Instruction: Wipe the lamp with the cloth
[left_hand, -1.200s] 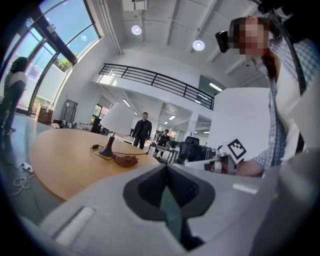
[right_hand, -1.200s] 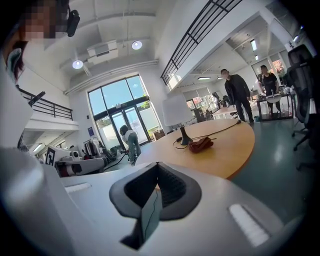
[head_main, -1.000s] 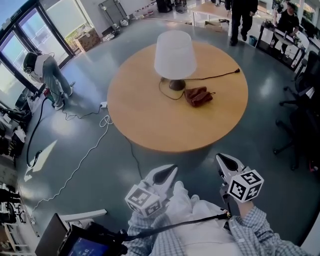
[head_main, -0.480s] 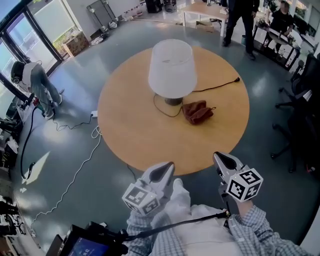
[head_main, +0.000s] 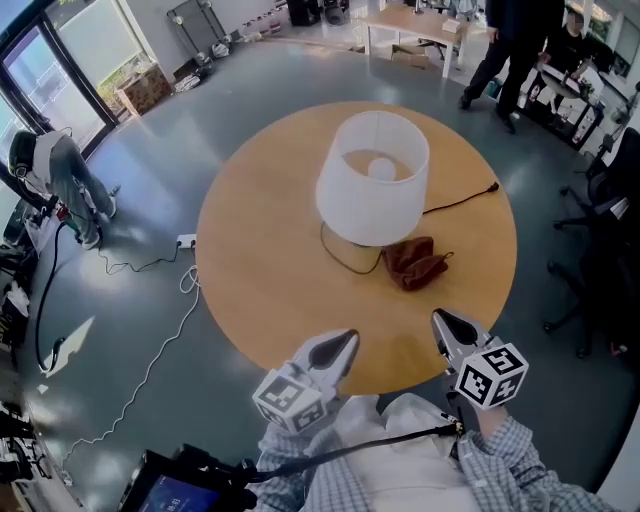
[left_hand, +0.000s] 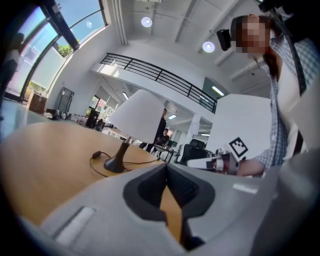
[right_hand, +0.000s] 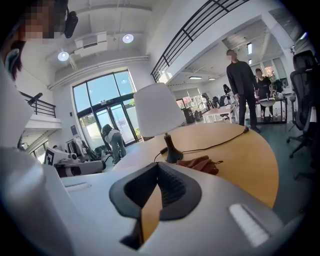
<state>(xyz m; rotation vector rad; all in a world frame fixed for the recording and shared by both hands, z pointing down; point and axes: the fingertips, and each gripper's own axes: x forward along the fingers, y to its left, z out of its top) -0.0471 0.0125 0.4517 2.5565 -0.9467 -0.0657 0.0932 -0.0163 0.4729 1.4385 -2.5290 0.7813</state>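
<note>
A lamp (head_main: 372, 178) with a white shade and dark base stands near the middle of the round wooden table (head_main: 260, 270); it also shows in the left gripper view as the lamp (left_hand: 134, 120) and in the right gripper view as the lamp (right_hand: 159, 116). A crumpled reddish-brown cloth (head_main: 415, 263) lies just right of the lamp's base, seen too as the cloth (right_hand: 199, 163). My left gripper (head_main: 345, 343) and right gripper (head_main: 440, 322) hover at the table's near edge, both shut and empty, well short of the lamp and cloth.
The lamp's black cord (head_main: 462, 198) runs to the table's far right edge. A white cable (head_main: 150, 350) trails over the floor at left. A person bends at far left (head_main: 50, 170), another stands behind the table (head_main: 515, 50). Office chairs (head_main: 610, 240) stand at right.
The table, lamp and cloth have come nearer in the head view; both grippers now reach the table's near edge. Their jaws stay shut.
</note>
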